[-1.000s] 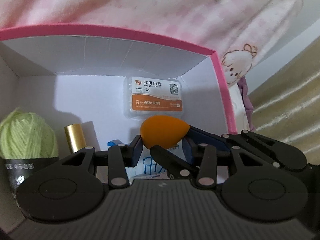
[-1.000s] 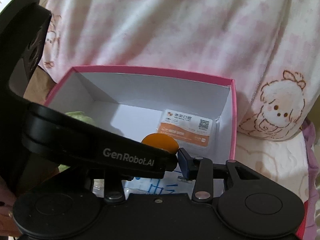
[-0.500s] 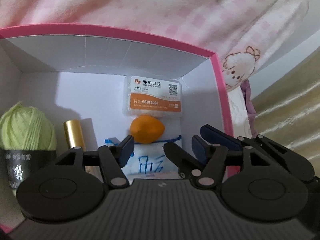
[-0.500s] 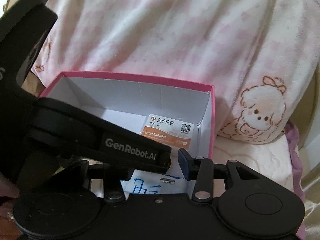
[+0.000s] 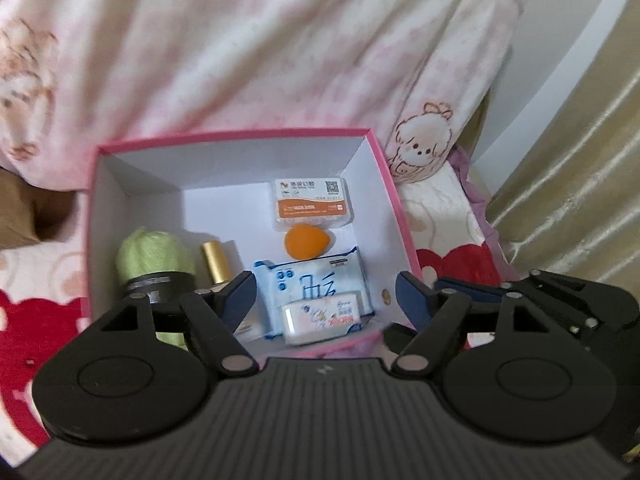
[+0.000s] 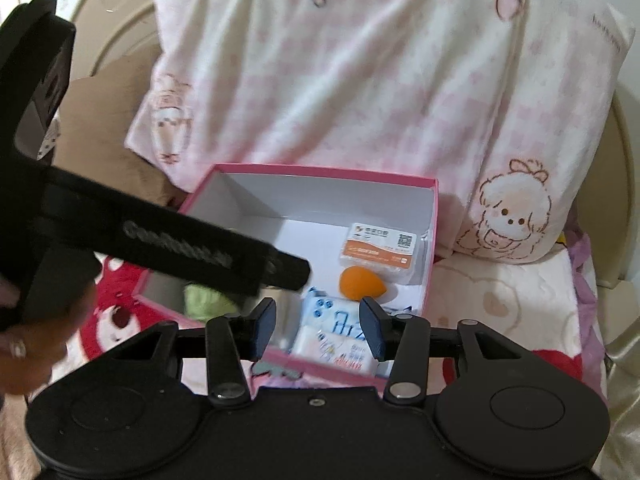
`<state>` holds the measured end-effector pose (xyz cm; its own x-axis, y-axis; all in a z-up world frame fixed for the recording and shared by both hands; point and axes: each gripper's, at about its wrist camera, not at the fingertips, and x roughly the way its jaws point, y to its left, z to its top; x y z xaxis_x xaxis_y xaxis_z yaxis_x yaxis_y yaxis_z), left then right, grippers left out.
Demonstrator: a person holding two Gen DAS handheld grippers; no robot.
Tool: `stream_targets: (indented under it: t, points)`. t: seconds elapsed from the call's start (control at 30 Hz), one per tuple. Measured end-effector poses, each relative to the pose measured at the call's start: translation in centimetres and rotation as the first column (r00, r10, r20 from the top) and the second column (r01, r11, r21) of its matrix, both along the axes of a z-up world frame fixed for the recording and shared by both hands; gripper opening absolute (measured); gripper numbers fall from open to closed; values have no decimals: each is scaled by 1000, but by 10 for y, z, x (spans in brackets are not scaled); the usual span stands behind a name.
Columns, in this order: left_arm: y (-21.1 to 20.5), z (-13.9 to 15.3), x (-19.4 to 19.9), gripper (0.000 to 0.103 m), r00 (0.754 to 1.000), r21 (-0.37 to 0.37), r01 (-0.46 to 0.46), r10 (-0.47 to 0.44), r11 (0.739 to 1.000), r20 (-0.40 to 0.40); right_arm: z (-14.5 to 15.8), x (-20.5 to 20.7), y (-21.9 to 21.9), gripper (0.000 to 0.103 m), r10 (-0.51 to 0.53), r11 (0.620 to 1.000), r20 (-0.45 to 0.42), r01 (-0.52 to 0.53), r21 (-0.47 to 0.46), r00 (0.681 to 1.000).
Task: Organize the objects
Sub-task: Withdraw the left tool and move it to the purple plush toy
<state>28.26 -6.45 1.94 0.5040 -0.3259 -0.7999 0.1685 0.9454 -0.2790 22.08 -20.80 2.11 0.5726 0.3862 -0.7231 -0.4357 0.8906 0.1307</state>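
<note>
A pink box [image 5: 384,184] with a white inside stands on the bed; it also shows in the right wrist view [image 6: 434,248]. Inside lie an orange egg-shaped sponge [image 5: 306,242] [image 6: 362,283], a floss-pick case with an orange label [image 5: 313,203] [image 6: 382,250], a blue-and-white tissue pack [image 5: 316,284] [image 6: 344,322], a smaller pack [image 5: 322,318], green yarn [image 5: 154,258] [image 6: 206,300] and a gold tube [image 5: 216,263]. My left gripper [image 5: 326,294] is open and empty, above the box's near edge. My right gripper [image 6: 318,322] is open and empty, above the box's near side.
A pink-checked pillow with a cartoon print [image 6: 380,72] leans behind the box. The box rests on a bedsheet with red bear prints [image 6: 116,312]. A gold curtain [image 5: 580,184] hangs at the right. The left gripper's body [image 6: 160,240] crosses the right wrist view.
My left gripper opened and let go of the orange sponge, which now lies in the box. Both grippers pulled back and up, away from the box.
</note>
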Motion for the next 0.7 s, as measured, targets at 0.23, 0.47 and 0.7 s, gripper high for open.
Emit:
stream_targets:
  t: [0.23,0.47,0.7]
  points:
    - [22,34,-51,78,999,57,35,-38,998,38,28,-48,4,56,44,999,16,-44,16,999]
    - [36,45,-96,79,996,85,78,-82,993,45,49,-88,10,56,96,995,47,-97,1,994]
    - [46,40,-130,79,993,85,89,-95,992,64,48,-116,7,61,113,993,56,-114,14,992]
